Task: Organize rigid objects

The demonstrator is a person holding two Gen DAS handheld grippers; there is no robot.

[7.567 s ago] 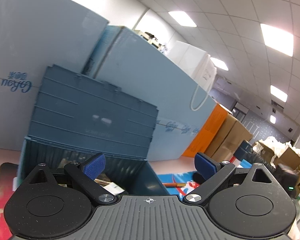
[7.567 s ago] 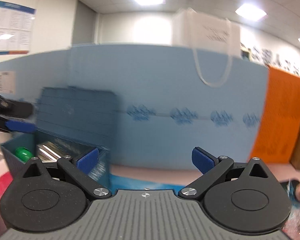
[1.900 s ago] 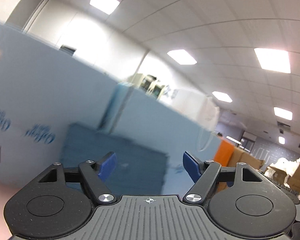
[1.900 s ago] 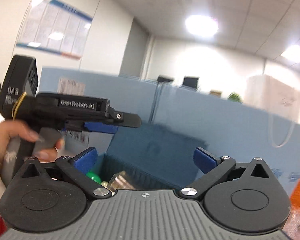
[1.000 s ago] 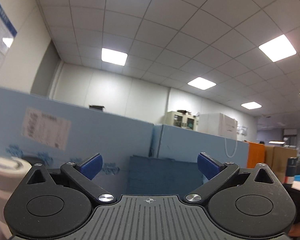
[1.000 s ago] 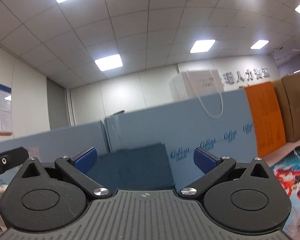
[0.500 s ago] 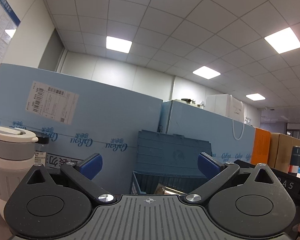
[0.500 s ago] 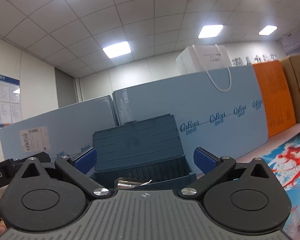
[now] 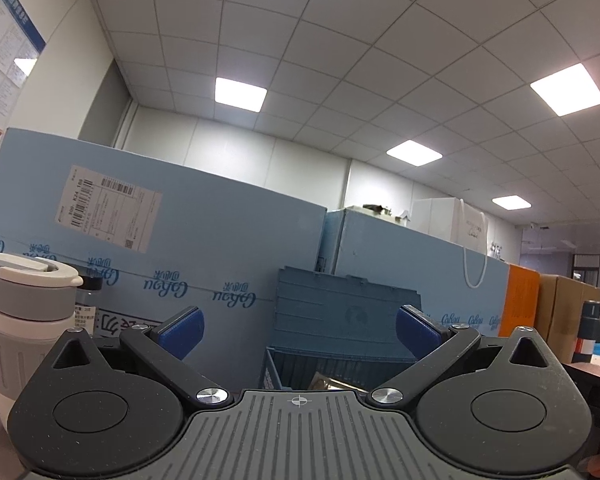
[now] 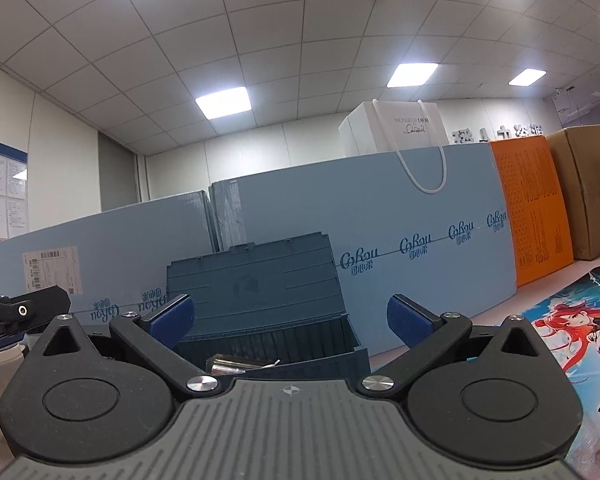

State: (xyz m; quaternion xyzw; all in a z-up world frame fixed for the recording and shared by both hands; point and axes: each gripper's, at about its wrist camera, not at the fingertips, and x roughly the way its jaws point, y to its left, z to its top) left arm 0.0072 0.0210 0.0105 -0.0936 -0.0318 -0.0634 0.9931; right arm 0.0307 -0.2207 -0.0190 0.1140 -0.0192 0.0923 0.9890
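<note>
A dark blue plastic crate (image 9: pixel 348 320) with its lid raised stands ahead of both grippers, also in the right wrist view (image 10: pixel 260 300). A shiny metallic item (image 10: pixel 228 362) shows inside it, its edge seen too in the left wrist view (image 9: pixel 330 382). My left gripper (image 9: pixel 299 330) is open and empty, held low and level before the crate. My right gripper (image 10: pixel 290 320) is open and empty as well. A white and grey lidded cup (image 9: pixel 24 312) stands at the far left. The left gripper's body (image 10: pixel 16 312) shows at the left edge of the right wrist view.
Tall light blue boxes (image 10: pixel 420 248) form a wall behind the crate, with an orange box (image 10: pixel 528 208) and brown cartons (image 10: pixel 588 184) to the right. A white paper bag (image 10: pixel 392 128) sits on top. A printed mat (image 10: pixel 580 340) covers the table at right.
Both views have settled from pointing at the ceiling to a low, level look at the crate. Over the last half second almost nothing moved. Both grippers stayed open.
</note>
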